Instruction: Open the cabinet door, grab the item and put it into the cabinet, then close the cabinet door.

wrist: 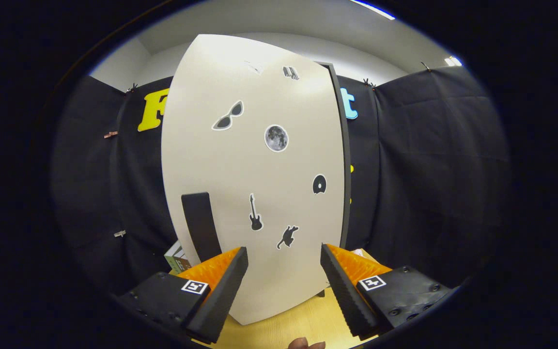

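Directly ahead of the gripper stands the cabinet, and its door is shut. The door is a tall pale panel; its long axis runs up and down, and its flat face is turned toward the fingers. Along its right edge a dark side of the cabinet shows as a thin strip. A dark handle, also upright and a little tilted, sits low on the left part of the door, just above the left finger.

Several stickers are on the door: sunglasses high on the left, a moon near the middle, a disc at the right, a guitar and a cat lower down.

The gripper is wide open and holds nothing. Its two fingers stand well apart, and the lower part of the door shows between them. I cannot tell if the tips touch the door. The right finger is near the door's right lower corner.

Left of the handle, behind the left finger, a small box peeks out; it may be the item. The cabinet stands on a light wooden table. At the near edge of the table a fingertip of a person shows.
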Motion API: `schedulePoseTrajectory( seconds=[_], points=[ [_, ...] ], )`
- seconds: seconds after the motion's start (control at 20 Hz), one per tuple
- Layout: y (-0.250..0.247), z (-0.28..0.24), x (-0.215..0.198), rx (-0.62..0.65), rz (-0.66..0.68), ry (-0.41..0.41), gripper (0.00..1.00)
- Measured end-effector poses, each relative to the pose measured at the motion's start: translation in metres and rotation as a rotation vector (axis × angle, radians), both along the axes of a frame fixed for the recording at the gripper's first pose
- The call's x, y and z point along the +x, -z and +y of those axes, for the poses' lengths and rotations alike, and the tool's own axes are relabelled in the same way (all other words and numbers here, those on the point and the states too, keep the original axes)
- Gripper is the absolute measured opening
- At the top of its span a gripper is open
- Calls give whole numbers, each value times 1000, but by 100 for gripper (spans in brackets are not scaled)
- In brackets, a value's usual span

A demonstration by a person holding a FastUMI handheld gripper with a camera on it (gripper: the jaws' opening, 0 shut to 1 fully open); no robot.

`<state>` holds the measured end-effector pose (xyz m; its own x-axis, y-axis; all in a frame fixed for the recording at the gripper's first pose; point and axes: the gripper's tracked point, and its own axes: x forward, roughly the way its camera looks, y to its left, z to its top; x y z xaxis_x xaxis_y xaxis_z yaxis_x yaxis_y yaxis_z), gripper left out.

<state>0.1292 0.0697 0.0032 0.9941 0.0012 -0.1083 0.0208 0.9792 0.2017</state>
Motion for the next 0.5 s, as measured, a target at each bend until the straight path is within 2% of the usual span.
schedulePoseTrajectory(
  seconds=[0.5],
  points=[
    [-4, 11, -12, -12, -17, -46, 97]
  ],
)
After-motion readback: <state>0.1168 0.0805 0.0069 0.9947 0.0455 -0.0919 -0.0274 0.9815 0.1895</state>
